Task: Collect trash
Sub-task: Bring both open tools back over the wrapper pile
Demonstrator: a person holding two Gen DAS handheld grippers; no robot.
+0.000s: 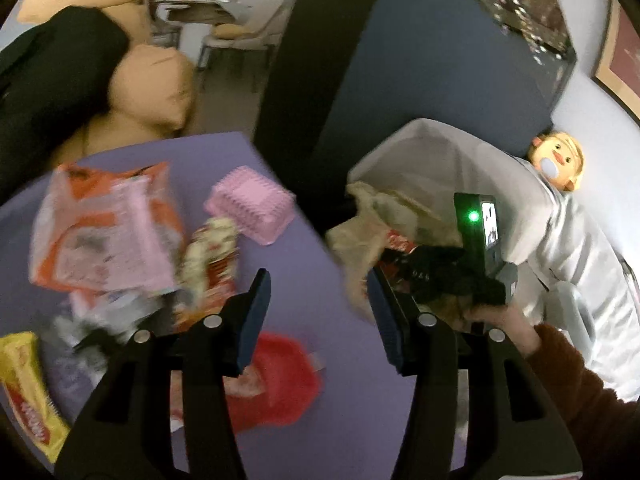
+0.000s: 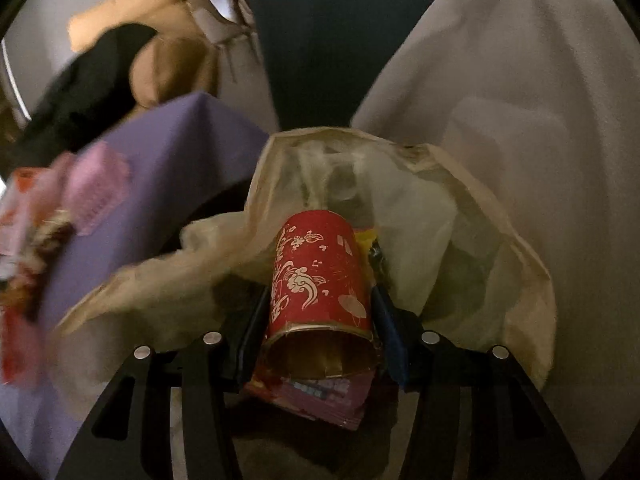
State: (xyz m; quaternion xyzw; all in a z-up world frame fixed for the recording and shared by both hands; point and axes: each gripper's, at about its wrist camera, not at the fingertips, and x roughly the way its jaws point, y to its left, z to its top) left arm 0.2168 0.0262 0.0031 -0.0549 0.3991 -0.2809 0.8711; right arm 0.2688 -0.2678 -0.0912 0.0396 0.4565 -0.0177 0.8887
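1. The left gripper [image 1: 320, 312] hangs above a purple table [image 1: 296, 288] with its jaws apart and nothing between them.
2. Just ahead and to the left of its left finger lies a heap of wrappers: a large orange and pink packet [image 1: 108, 232], a crumpled red and white wrapper [image 1: 212, 256] beside it, and a yellow packet [image 1: 28, 392] at the near left edge.
3. A pink ridged tray [image 1: 250, 204] sits farther ahead on the table, just beyond the wrappers.
4. Under the left gripper, between its arms, a red wrapper [image 1: 280, 380] lies flat on the table.
5. To the right of the left gripper, off the table edge, a beige plastic bag [image 1: 360, 232] hangs open, with a hand [image 1: 500, 328] in a dark red sleeve [image 1: 580, 400] holding the other gripper over it.
6. The right gripper [image 2: 320, 316] is clamped on a red paper cup [image 2: 320, 276] with a white and gold pattern; its open mouth faces back towards the camera, and both pads press its sides.
7. The cup sits right at the bag's [image 2: 460, 216] mouth, tilted into it.
8. Below the cup, close under the right gripper, a flattened red and pink packet [image 2: 320, 396] shows.
9. A pale cloth-covered seat [image 2: 520, 100] stands behind the bag.
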